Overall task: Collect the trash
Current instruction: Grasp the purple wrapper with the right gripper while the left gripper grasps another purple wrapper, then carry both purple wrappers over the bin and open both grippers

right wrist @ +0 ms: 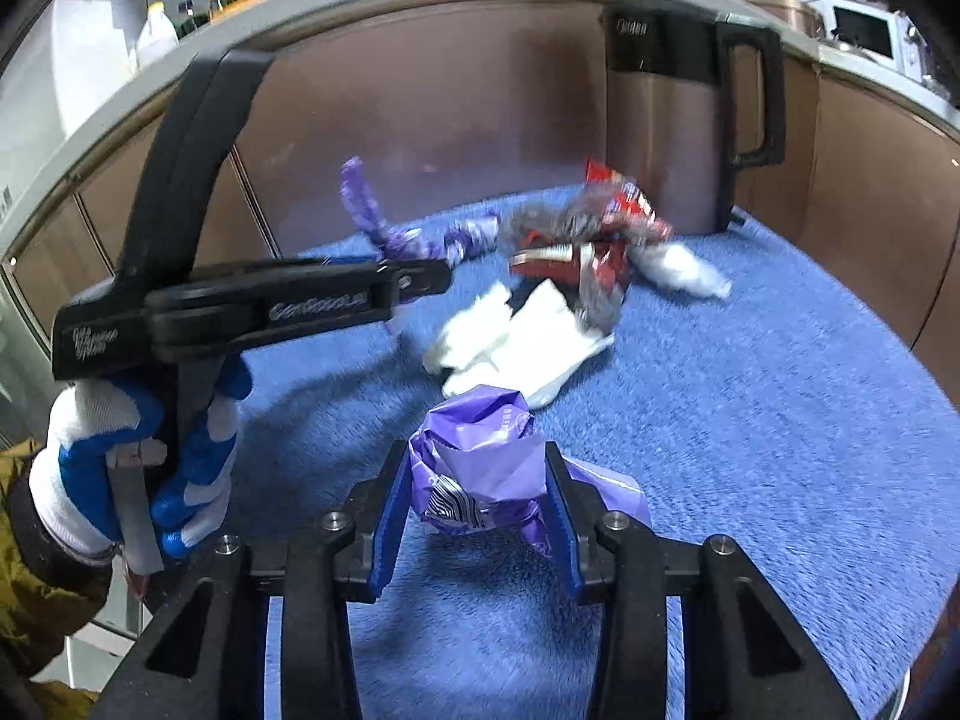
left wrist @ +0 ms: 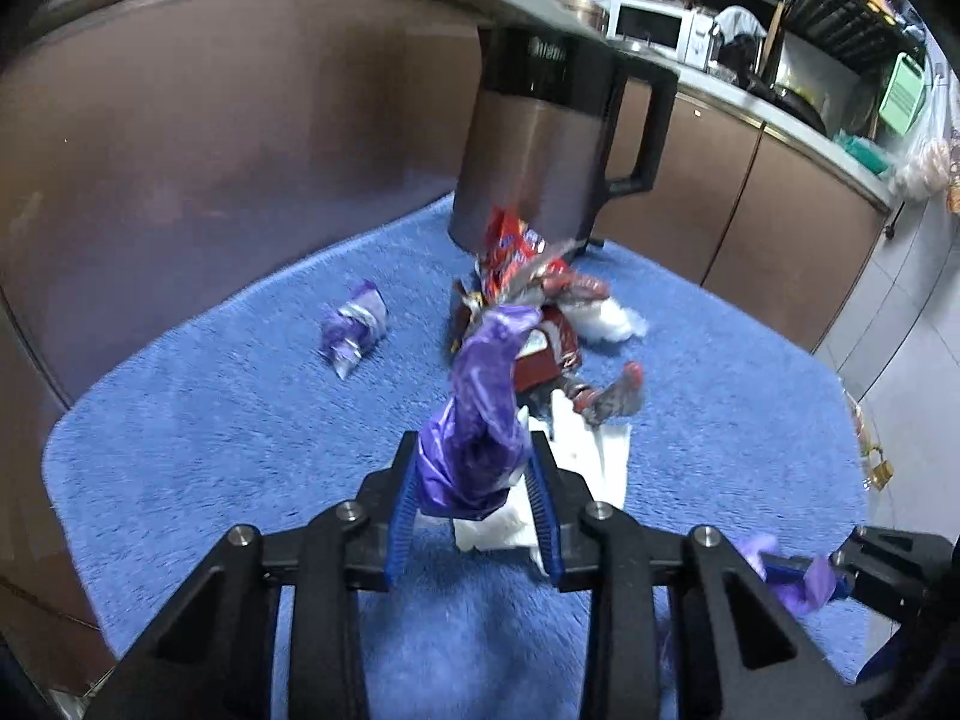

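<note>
My left gripper (left wrist: 474,474) is shut on a long purple plastic wrapper (left wrist: 480,396) that sticks up between its blue pads. From the right wrist view the same gripper (right wrist: 441,276) pinches that purple strip (right wrist: 366,204), with a hand in a blue-and-white glove (right wrist: 138,462) holding it. My right gripper (right wrist: 474,480) is shut on a crumpled purple wrapper (right wrist: 474,450) just above the blue mat (right wrist: 780,420). It shows low at the right edge (left wrist: 834,576). Red snack wrappers (left wrist: 528,288), white tissues (right wrist: 516,330) and another purple wrapper (left wrist: 354,330) lie on the mat.
A tall brown metal jug with a black handle (left wrist: 540,144) stands at the mat's far edge, just behind the red wrappers. Brown cabinet doors (left wrist: 210,150) wall in the mat behind and to the left. A cluttered counter with a microwave (left wrist: 648,24) runs at the upper right.
</note>
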`<move>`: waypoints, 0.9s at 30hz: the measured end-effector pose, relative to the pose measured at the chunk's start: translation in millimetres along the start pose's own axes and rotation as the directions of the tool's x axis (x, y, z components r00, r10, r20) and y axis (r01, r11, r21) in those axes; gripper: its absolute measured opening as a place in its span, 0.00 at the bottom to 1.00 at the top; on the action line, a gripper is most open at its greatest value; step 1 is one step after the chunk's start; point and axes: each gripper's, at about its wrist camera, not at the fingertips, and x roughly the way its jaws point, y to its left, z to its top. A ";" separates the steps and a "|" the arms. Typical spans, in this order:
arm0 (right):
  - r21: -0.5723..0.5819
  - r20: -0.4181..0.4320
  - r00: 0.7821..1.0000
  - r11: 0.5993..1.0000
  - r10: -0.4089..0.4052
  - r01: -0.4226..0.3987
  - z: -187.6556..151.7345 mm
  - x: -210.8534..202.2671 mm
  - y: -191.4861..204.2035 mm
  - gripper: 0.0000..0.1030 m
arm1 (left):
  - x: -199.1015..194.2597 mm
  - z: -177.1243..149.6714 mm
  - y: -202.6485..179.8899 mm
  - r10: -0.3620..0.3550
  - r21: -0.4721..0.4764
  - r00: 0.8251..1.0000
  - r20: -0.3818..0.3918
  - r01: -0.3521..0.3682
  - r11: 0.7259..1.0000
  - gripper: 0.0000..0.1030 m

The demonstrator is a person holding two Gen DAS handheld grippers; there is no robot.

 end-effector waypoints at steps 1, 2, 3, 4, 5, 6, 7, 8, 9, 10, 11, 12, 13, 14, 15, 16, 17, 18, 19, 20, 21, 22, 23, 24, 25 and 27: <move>0.001 0.011 1.000 1.000 -0.004 0.004 1.0 -5.4 1.5 0.37 | -9.1 -0.5 -0.4 0.000 0.002 1.000 0.013 0.000 1.000 0.31; 0.002 0.029 0.999 1.000 -0.014 0.014 2.0 -15.1 3.8 0.37 | -21.3 -1.3 -2.7 0.000 0.005 1.000 0.030 0.000 1.000 0.31; 0.003 0.044 0.999 1.000 -0.026 0.026 3.2 -23.5 6.3 0.37 | -29.5 -1.7 -4.3 0.001 0.007 0.999 0.042 -0.002 1.000 0.31; 0.003 0.056 0.998 0.999 -0.039 0.038 4.0 -31.0 8.9 0.37 | -37.4 -1.6 -6.6 0.002 0.008 0.998 0.056 -0.002 1.000 0.31; 0.002 0.067 0.996 0.999 -0.051 0.051 5.5 -36.8 11.2 0.37 | -49.5 -3.1 -8.7 0.001 0.007 0.997 0.072 -0.002 1.000 0.31; 0.002 0.085 0.994 0.997 -0.075 0.075 6.6 -47.7 15.2 0.37 | -57.2 -4.1 -9.5 0.001 0.005 0.997 0.082 -0.001 1.000 0.31; 0.002 0.097 0.991 0.996 -0.090 0.090 7.7 -55.5 17.6 0.37 | -67.8 -6.1 -11.0 0.002 0.005 0.996 0.094 -0.003 1.000 0.31; 0.000 0.108 0.989 0.995 -0.102 0.102 8.3 -62.3 20.4 0.37 | -76.4 -8.2 -12.7 0.006 0.006 0.994 0.105 -0.007 1.000 0.31; -0.006 0.127 0.984 0.992 -0.125 0.127 8.7 -73.3 25.9 0.37 | -83.2 -9.9 -14.1 0.011 0.008 0.994 0.113 -0.012 1.000 0.31; -0.011 0.137 0.981 0.990 -0.139 0.142 8.9 -79.6 28.9 0.37 | -91.9 -12.1 -15.9 0.016 0.012 0.992 0.123 -0.017 1.000 0.31; -0.020 0.154 0.975 0.987 -0.157 0.162 8.7 -89.1 34.4 0.37 | -100.4 -14.1 -18.0 0.020 0.016 0.991 0.132 -0.022 1.000 0.31; -0.025 0.166 0.972 0.984 -0.168 0.174 8.1 -96.3 37.7 0.37 | -107.2 -16.4 -20.3 0.023 0.019 0.990 0.138 -0.025 0.999 0.30; -0.030 0.180 0.967 0.982 -0.178 0.186 7.0 -104.4 41.3 0.37 | -112.9 -17.7 -23.1 0.025 0.022 0.989 0.144 -0.028 0.999 0.31; -0.035 0.198 0.962 0.979 -0.189 0.200 5.3 -113.6 45.6 0.37 | -120.1 -19.8 -26.3 0.028 0.025 0.988 0.151 -0.032 0.999 0.31; -0.039 0.212 0.957 0.977 -0.197 0.209 3.3 -122.5 49.4 0.37 | -127.3 -21.9 -29.8 0.032 0.029 0.987 0.157 -0.037 0.999 0.30; -0.041 0.223 0.954 0.975 -0.202 0.217 0.6 -128.9 51.2 0.37 | -133.6 -24.0 -33.3 0.034 0.031 0.986 0.162 -0.040 0.999 0.30; -0.044 0.239 0.947 0.972 -0.213 0.230 -2.0 -137.3 53.5 0.37 | -139.1 -24.9 -38.1 0.037 0.034 0.985 0.167 -0.044 0.998 0.30; -0.043 0.252 0.942 0.970 -0.220 0.238 -4.7 -145.7 54.8 0.37 | -141.6 -25.1 -41.7 0.041 0.036 0.985 0.170 -0.048 0.998 0.30; -0.040 0.261 0.939 0.969 -0.225 0.244 -6.7 -150.7 54.2 0.37 | -145.2 -25.4 -46.3 0.046 0.040 0.984 0.173 -0.054 0.998 0.30; -0.037 0.269 0.935 0.968 -0.230 0.248 -7.9 -151.8 52.1 0.37 | -148.1 -25.4 -52.5 0.053 0.045 0.983 0.176 -0.062 0.997 0.30; -0.028 0.281 0.929 0.966 -0.240 0.258 -10.7 -158.9 49.5 0.37 | -149.2 -24.8 -56.6 0.056 0.048 0.983 0.178 -0.065 0.997 0.31; -0.022 0.288 0.925 0.964 -0.247 0.264 -12.2 -162.8 47.8 0.37 | -151.3 -24.8 -61.2 0.054 0.051 0.982 0.178 -0.064 0.997 0.30; -0.011 0.298 0.920 0.962 -0.257 0.272 -14.8 -168.9 43.8 0.37 | -151.8 -23.9 -68.0 0.050 0.056 0.983 0.177 -0.061 0.997 0.30; -0.003 0.303 0.916 0.961 -0.263 0.277 -17.2 -173.1 41.3 0.37 | -153.3 -24.6 -72.5 0.048 0.060 0.983 0.176 -0.059 0.996 0.30; 0.008 0.309 0.911 0.959 -0.272 0.284 -19.9 -178.1 36.9 0.37 | -153.3 -24.5 -78.9 0.044 0.067 0.983 0.176 -0.056 0.996 0.30; 0.032 0.316 0.903 0.954 -0.291 0.297 -25.5 -184.8 26.7 0.37 | -150.3 -22.5 -94.9 0.026 0.089 0.985 0.171 -0.042 0.995 0.30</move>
